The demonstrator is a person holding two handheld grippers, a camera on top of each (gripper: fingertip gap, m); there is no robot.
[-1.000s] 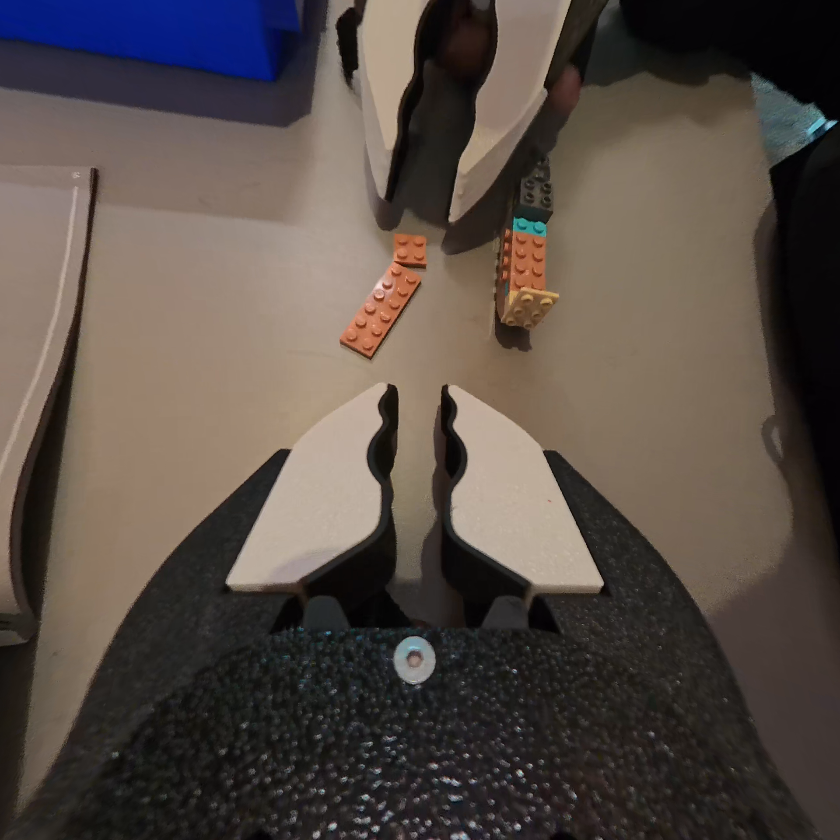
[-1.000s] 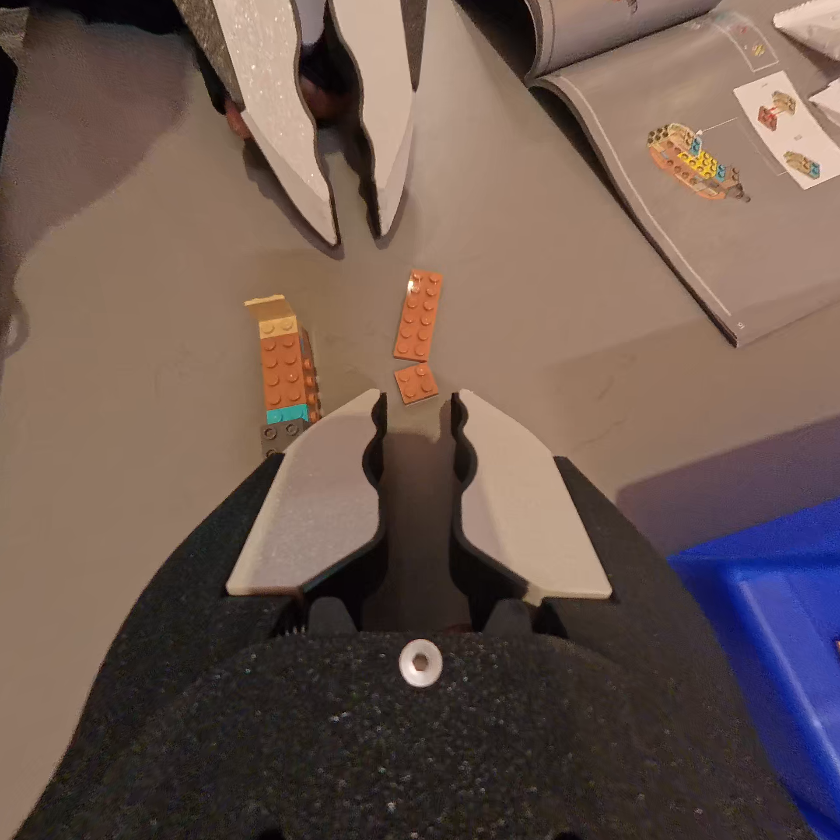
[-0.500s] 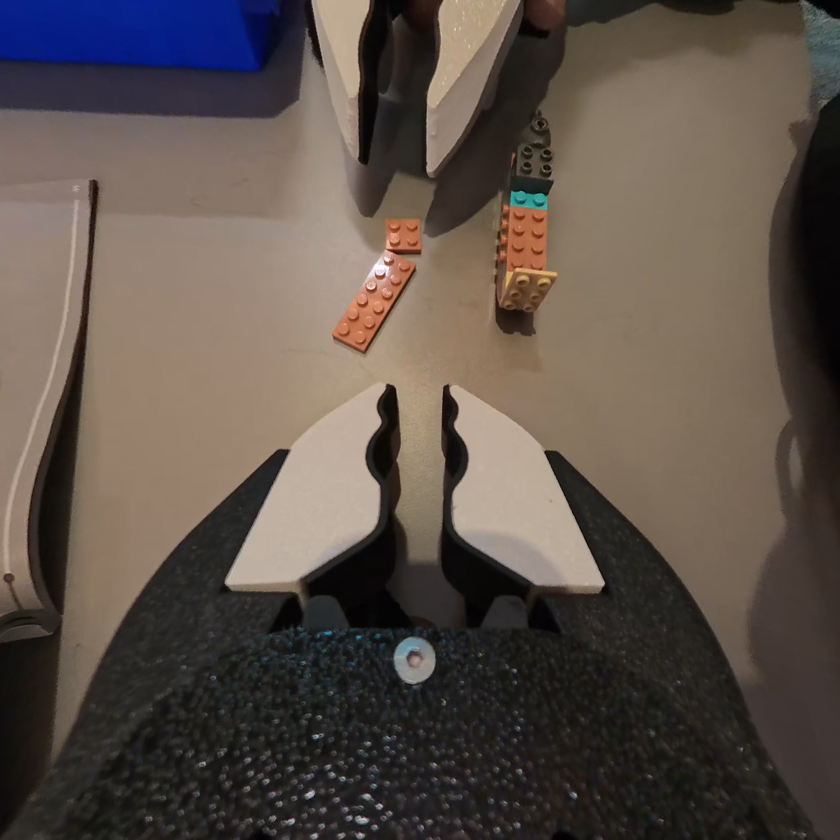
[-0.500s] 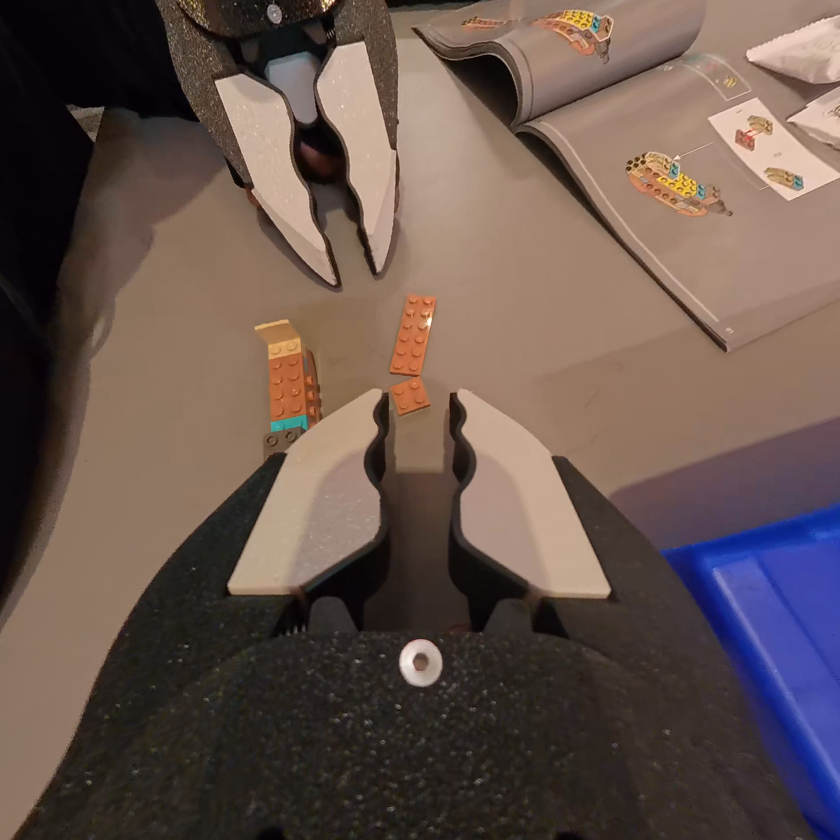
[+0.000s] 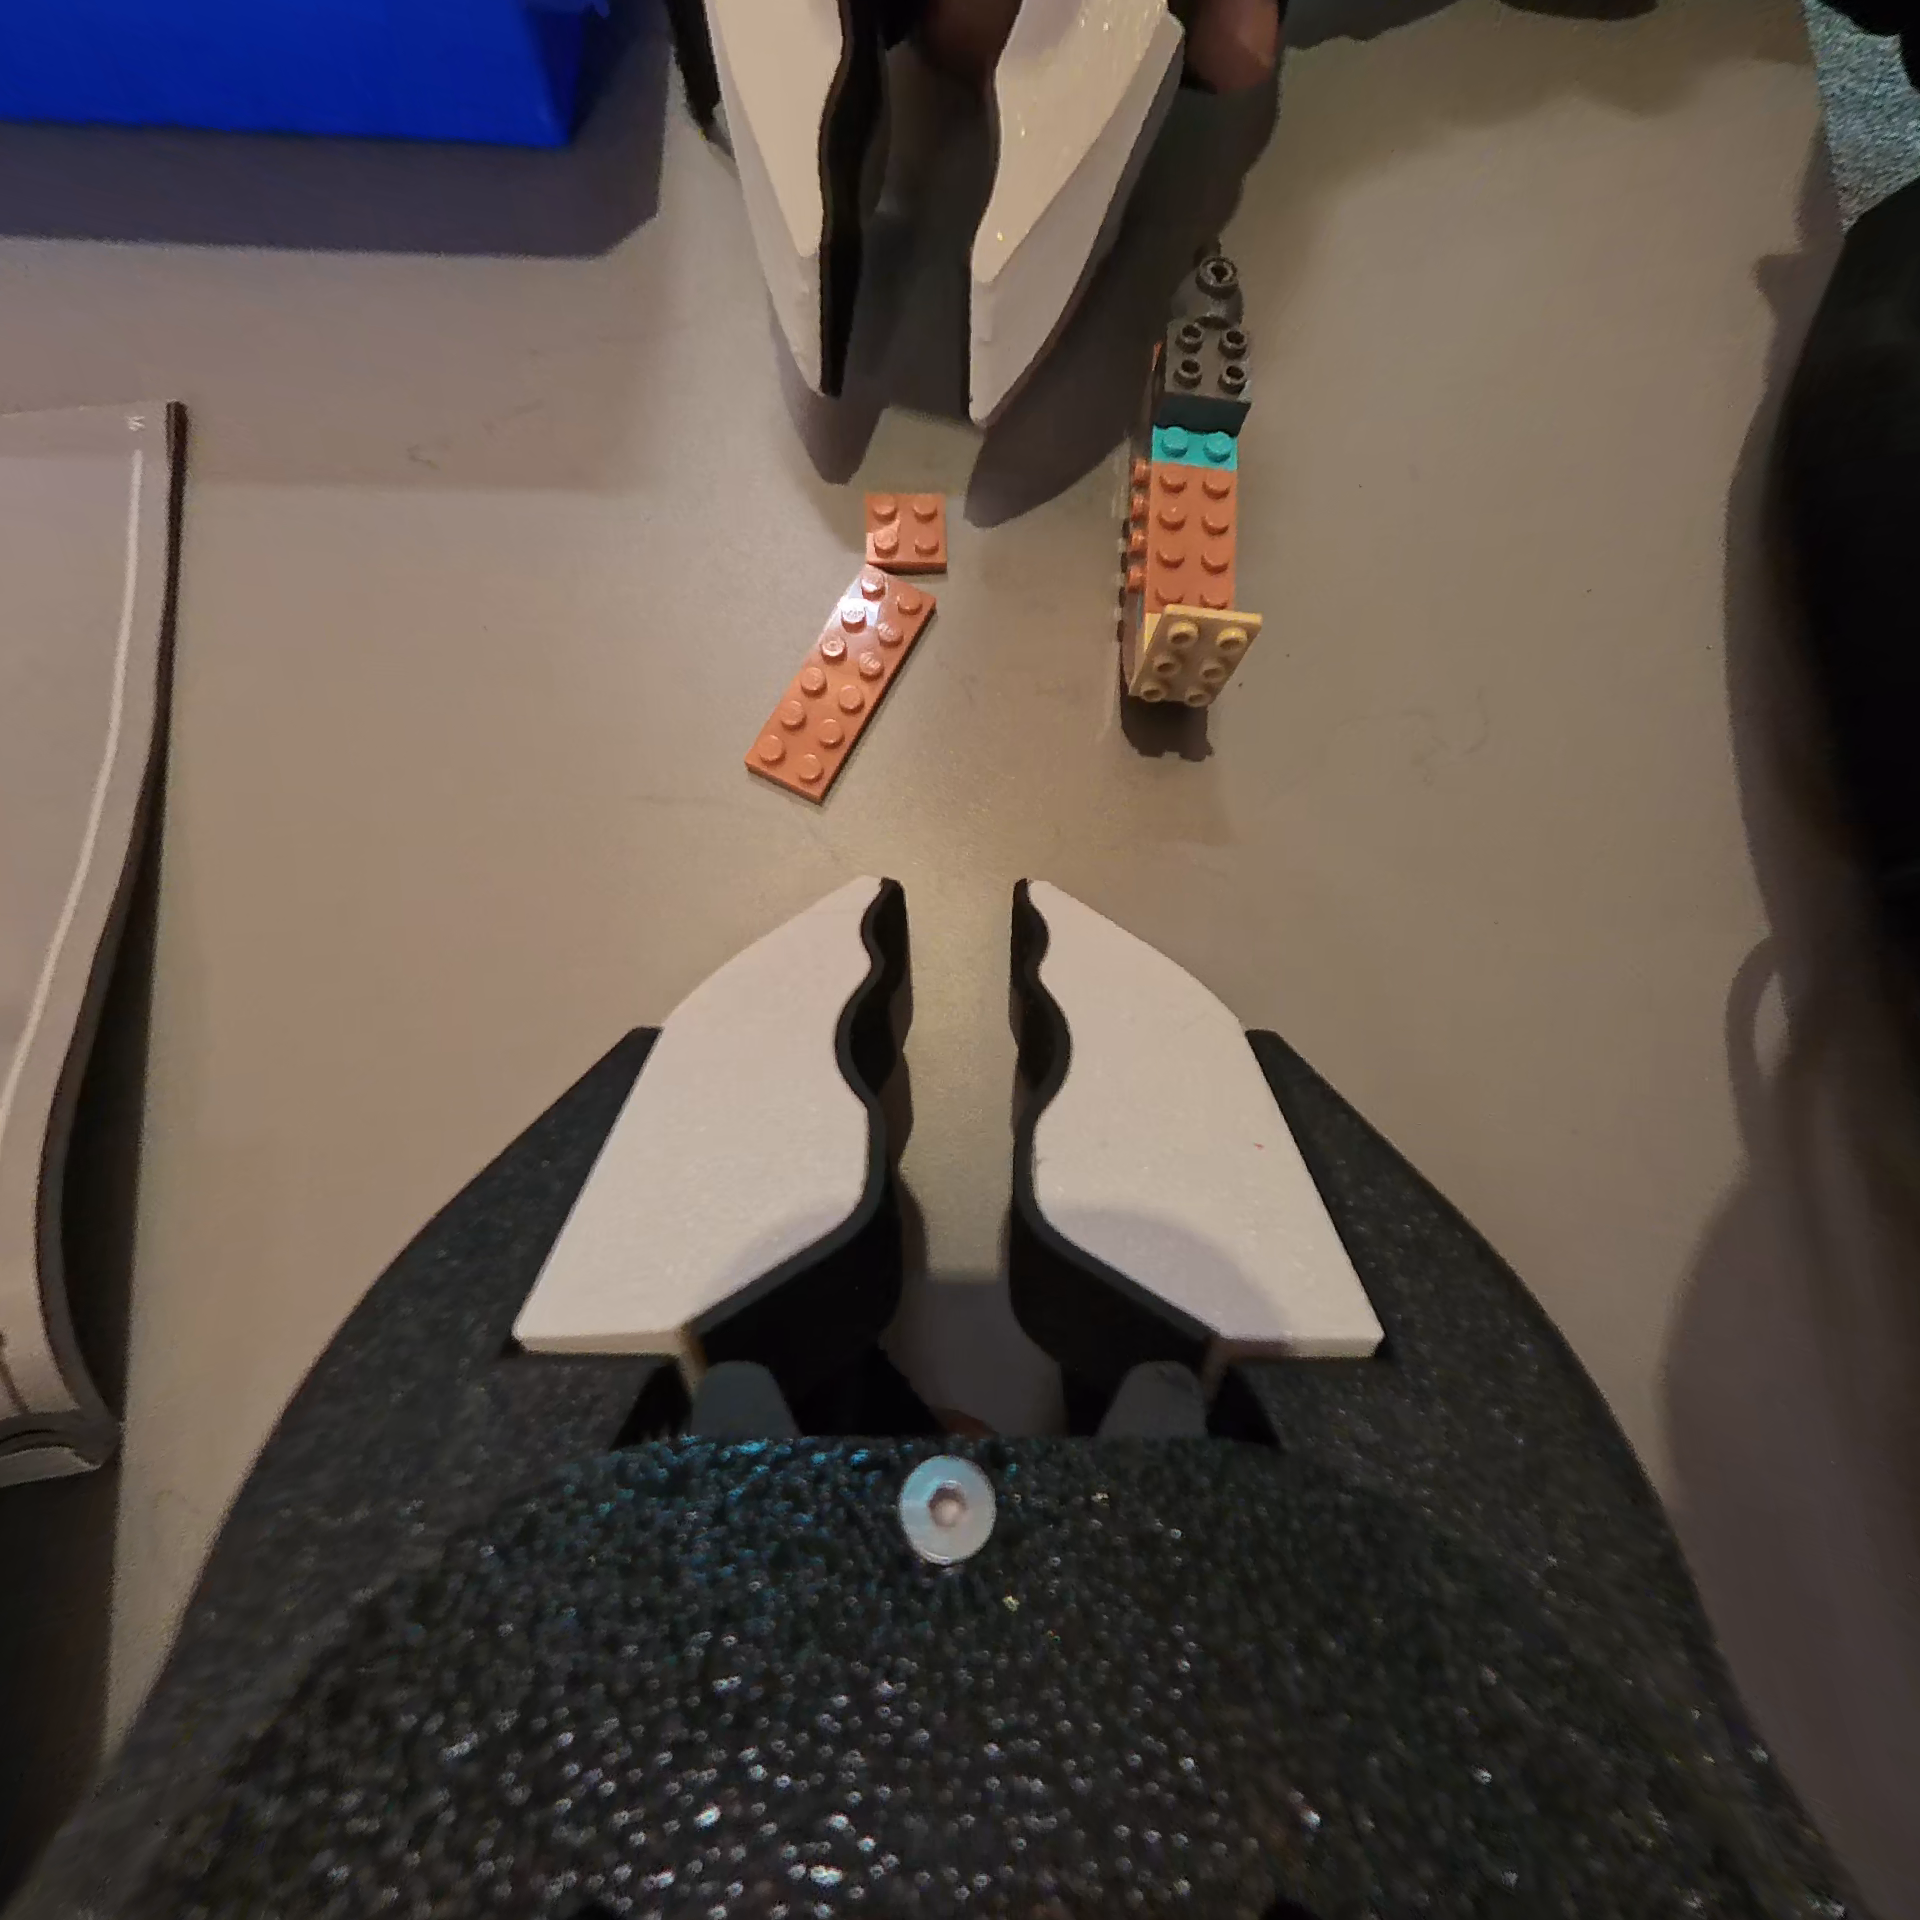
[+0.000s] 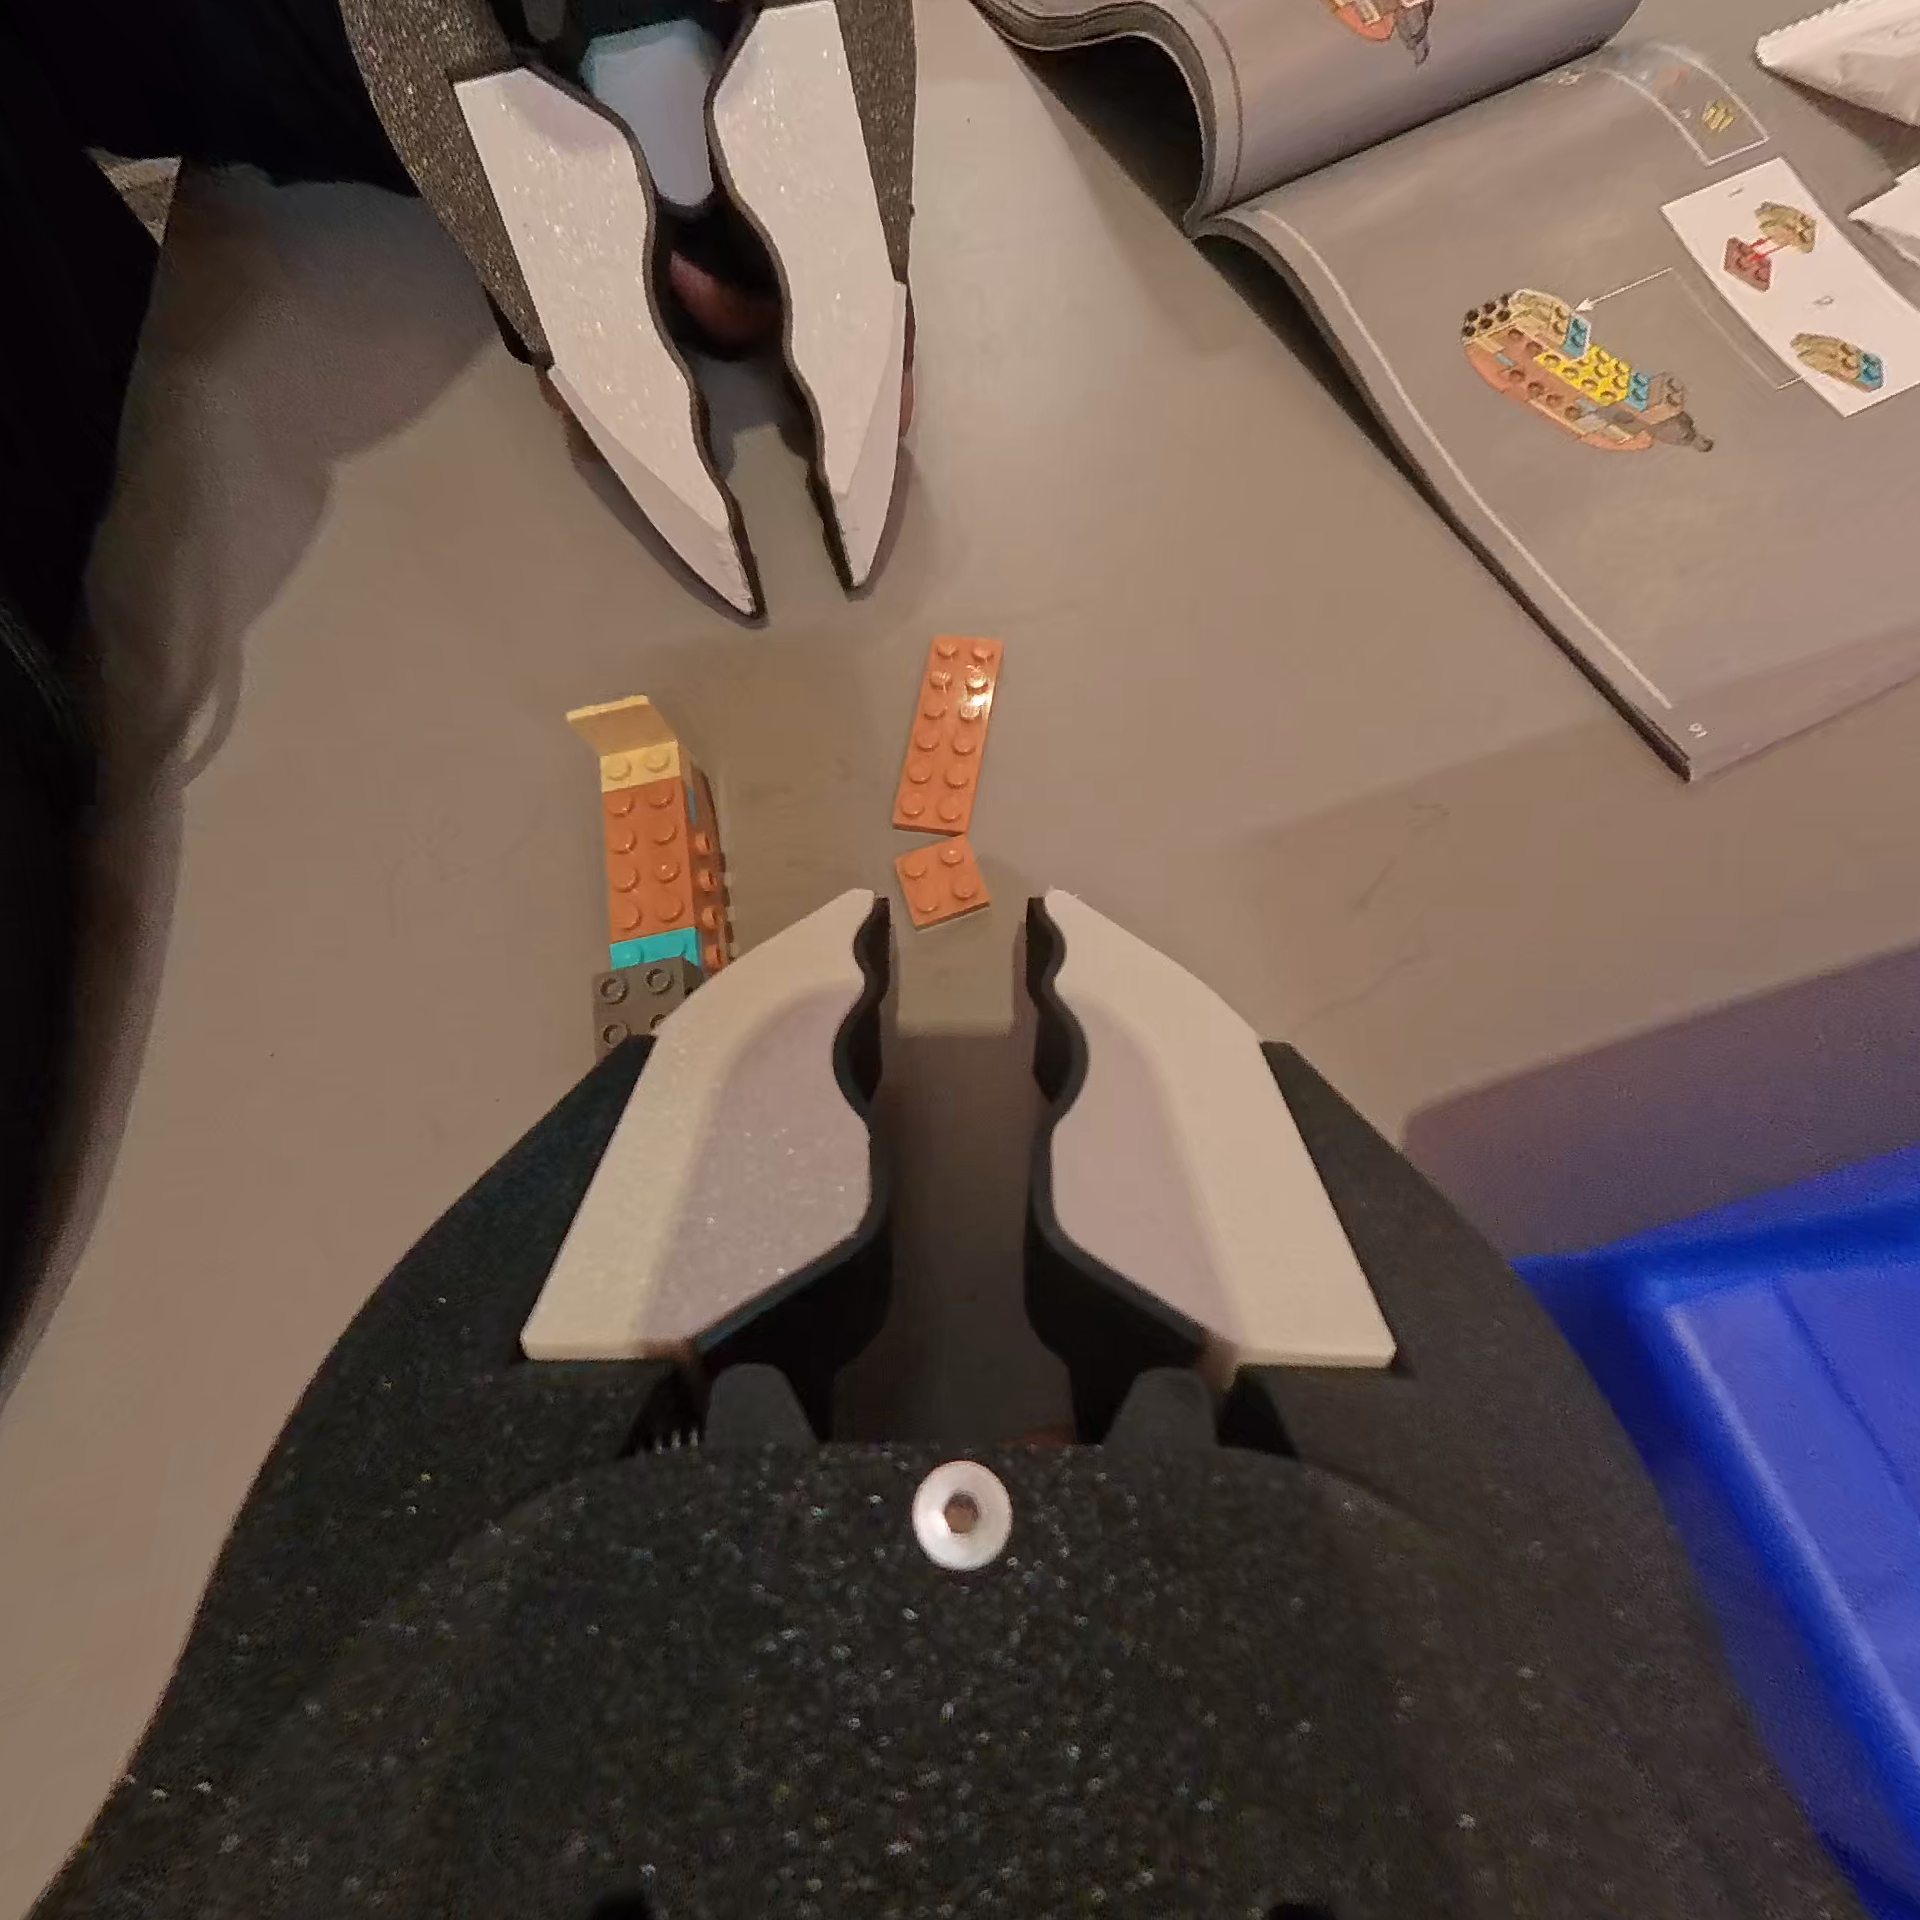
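while apart, small orange plate (image 6: 941, 881) before right tongs (image 6: 958, 909)

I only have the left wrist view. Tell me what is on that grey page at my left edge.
Observer: It is an open instruction booklet; the right wrist view shows a drawing of a brick boat on it.
Operator: Report what sits beyond the booklet.
Observer: A white packet lies at the far corner.
Operator: Describe the tan end of the brick assembly.
Observer: On the brick assembly, the tan piece slopes away past its studs.
Operator: Check the right gripper.
Observer: The right gripper is open and empty, with the small square orange plate just ahead of its tips.
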